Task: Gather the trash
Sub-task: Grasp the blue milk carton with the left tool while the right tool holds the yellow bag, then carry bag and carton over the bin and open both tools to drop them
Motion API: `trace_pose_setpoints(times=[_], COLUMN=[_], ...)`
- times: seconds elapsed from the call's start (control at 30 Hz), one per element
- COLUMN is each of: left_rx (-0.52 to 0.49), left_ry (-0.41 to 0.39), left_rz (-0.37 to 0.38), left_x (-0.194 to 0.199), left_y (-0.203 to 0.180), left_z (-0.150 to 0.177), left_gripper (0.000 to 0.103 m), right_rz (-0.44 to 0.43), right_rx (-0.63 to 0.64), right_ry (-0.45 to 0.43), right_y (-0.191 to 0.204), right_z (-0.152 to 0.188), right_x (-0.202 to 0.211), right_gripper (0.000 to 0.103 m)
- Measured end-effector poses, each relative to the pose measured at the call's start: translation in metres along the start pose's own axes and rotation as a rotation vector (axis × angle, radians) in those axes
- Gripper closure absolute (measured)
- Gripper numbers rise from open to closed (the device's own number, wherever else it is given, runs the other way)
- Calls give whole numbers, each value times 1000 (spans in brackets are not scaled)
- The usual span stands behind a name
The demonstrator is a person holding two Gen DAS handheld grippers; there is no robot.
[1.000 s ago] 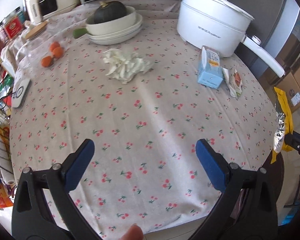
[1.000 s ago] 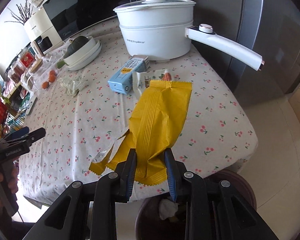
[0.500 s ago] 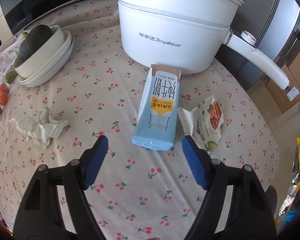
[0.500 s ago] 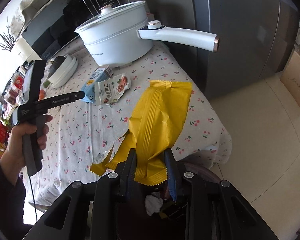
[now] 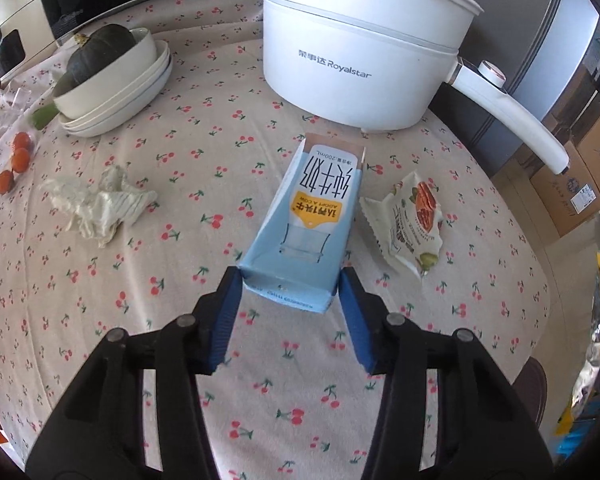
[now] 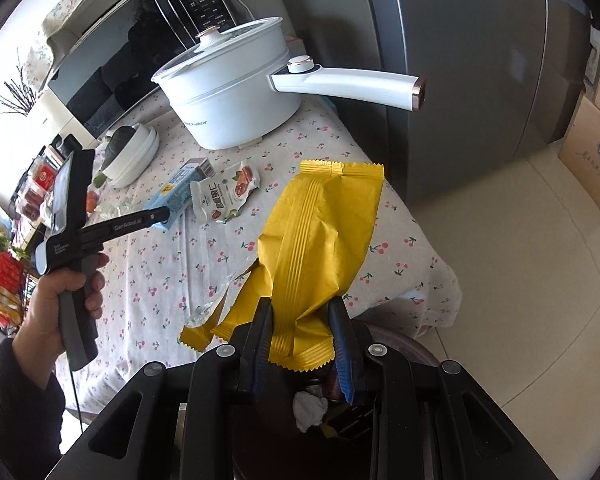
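A light blue milk carton (image 5: pixel 312 224) lies on its side on the cherry-print tablecloth. My left gripper (image 5: pixel 290 300) is open, its blue pads on either side of the carton's near end, just short of touching. A white snack wrapper (image 5: pixel 414 222) lies right of the carton, a crumpled tissue (image 5: pixel 100 204) to its left. My right gripper (image 6: pixel 302 320) is shut on a yellow snack bag (image 6: pixel 320 236) and holds it over a dark trash bin (image 6: pixel 324 412) that has a white wad in it. The left gripper (image 6: pixel 156 216) also shows in the right wrist view, at the carton (image 6: pixel 176 192).
A white electric pot (image 5: pixel 360 48) with a long handle (image 5: pixel 512 120) stands behind the carton. Stacked white bowls with a dark squash (image 5: pixel 112 80) stand at the back left, small orange fruits (image 5: pixel 14 162) at the left edge. A grey fridge (image 6: pixel 480 60) and cardboard boxes (image 6: pixel 592 152) stand right of the table.
My left gripper moved forward and right to the milk carton and narrowed around its near end. My right gripper carried the yellow bag off the table edge to above the trash bin.
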State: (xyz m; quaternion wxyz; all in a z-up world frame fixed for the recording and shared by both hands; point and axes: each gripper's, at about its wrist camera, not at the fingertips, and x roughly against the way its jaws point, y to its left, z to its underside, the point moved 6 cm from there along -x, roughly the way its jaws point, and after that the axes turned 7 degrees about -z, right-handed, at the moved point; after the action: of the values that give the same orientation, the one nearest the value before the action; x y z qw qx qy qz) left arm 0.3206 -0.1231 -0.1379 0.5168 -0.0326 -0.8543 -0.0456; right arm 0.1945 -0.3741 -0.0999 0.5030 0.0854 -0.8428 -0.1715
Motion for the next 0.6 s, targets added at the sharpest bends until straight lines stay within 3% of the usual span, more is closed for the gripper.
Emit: trace_pose_setpoints(times=[0.37, 0.6], left_rx=[93, 48], left_ry=[-63, 29], left_rz=[93, 57], left_x=[65, 52], left_y=[39, 45], left_z=[78, 133], left_gripper=[52, 52], right_rz=[-3, -16], right_rx=[45, 18], right_ry=[-7, 15], right_y=[17, 18], right_z=[19, 45], right_x=[11, 11], right_gripper=[74, 74])
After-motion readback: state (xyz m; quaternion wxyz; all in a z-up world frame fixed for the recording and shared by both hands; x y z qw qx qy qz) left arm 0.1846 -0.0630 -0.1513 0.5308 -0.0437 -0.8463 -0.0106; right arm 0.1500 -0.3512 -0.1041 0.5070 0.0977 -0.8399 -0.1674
